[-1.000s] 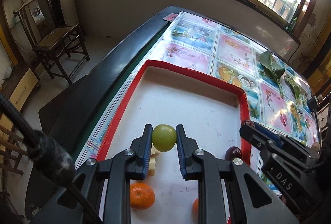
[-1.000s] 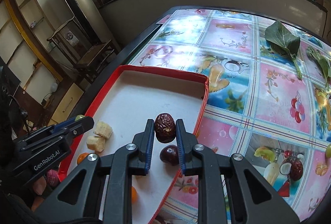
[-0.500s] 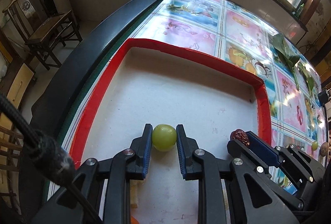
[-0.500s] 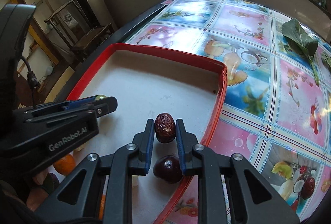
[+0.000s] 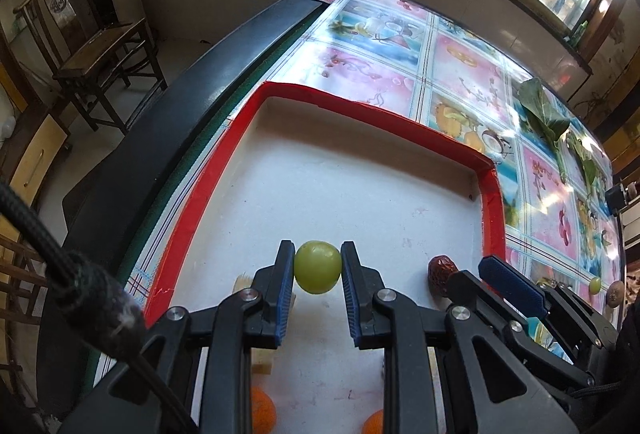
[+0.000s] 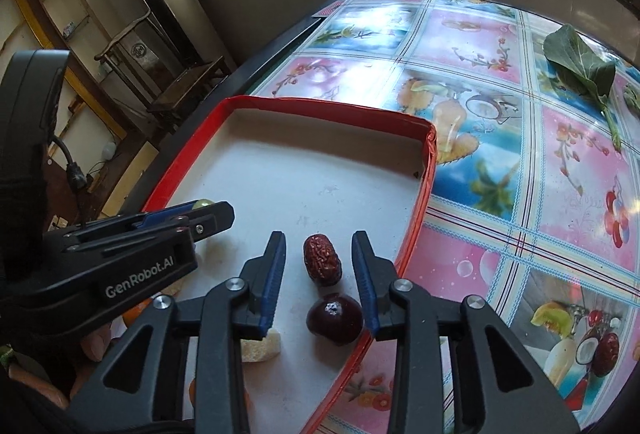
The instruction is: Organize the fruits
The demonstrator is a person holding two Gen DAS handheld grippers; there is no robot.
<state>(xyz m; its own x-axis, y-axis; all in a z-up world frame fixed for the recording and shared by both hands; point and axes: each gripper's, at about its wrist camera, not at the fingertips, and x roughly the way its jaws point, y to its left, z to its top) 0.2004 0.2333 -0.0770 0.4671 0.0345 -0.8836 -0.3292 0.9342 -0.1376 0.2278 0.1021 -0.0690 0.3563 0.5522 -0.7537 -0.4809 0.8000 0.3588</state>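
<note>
1. Grape [image 5: 317, 272], green, sits clamped between the blue pads of my left gripper [image 5: 317, 288], over the white floor of the red-rimmed tray [image 5: 491, 201]. Two oranges [image 5: 262, 413] lie in the tray nearer me; my right gripper shows by the tray's right rim.
2. From the right wrist, my right gripper [image 6: 319, 276] stands wide, touching nothing. A wrinkled red date [image 6: 322, 265] rests on the tray [image 6: 424, 193] floor between its fingers, a dark plum [image 6: 334, 318] just behind it.
</note>
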